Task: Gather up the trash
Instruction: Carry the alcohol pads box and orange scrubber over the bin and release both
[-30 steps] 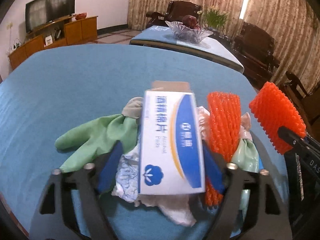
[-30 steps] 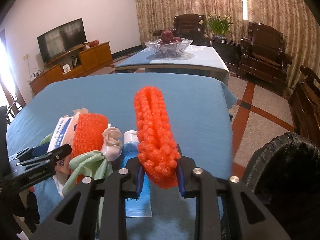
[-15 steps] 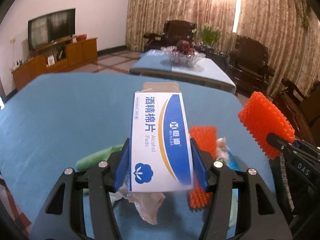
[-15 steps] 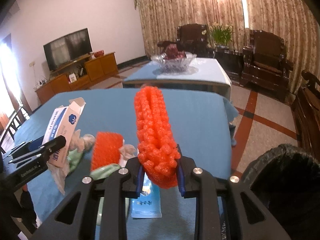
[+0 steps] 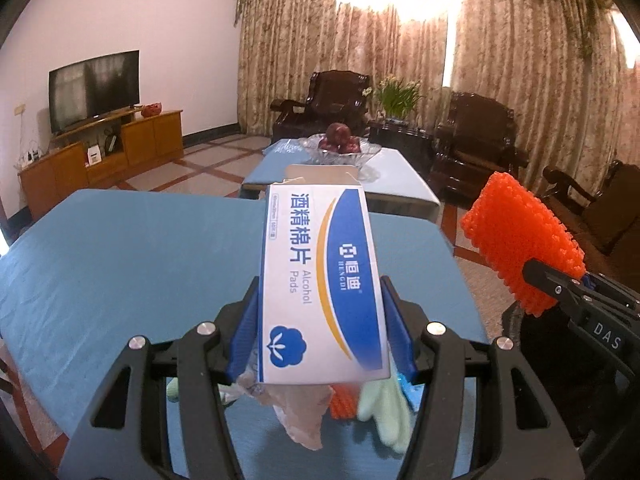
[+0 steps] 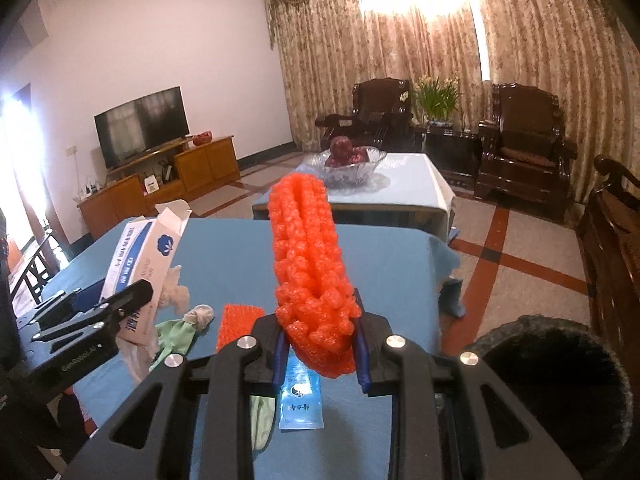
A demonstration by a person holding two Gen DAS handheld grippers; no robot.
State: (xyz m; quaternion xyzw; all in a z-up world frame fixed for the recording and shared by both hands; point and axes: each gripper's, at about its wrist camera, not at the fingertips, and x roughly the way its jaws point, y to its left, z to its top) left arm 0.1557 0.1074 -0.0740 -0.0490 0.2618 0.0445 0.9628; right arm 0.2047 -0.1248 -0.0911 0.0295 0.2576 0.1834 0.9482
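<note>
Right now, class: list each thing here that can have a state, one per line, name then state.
Alcohol pads box: top flap open, clamped in left tool, off the table.
Orange foam net: squeezed in right tool.
Green glove: lying limp on table.
Blue sachet: lying flat.
Television: off.

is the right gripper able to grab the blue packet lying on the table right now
Probably not yet. The right gripper is shut on the orange foam net, so its jaws are full. The blue packet lies uncovered on the table just below it, so once emptied the way looks free.

A glass fruit bowl (image 6: 345, 166) sits on the far table (image 6: 416, 184), television (image 6: 142, 126) left.
</note>
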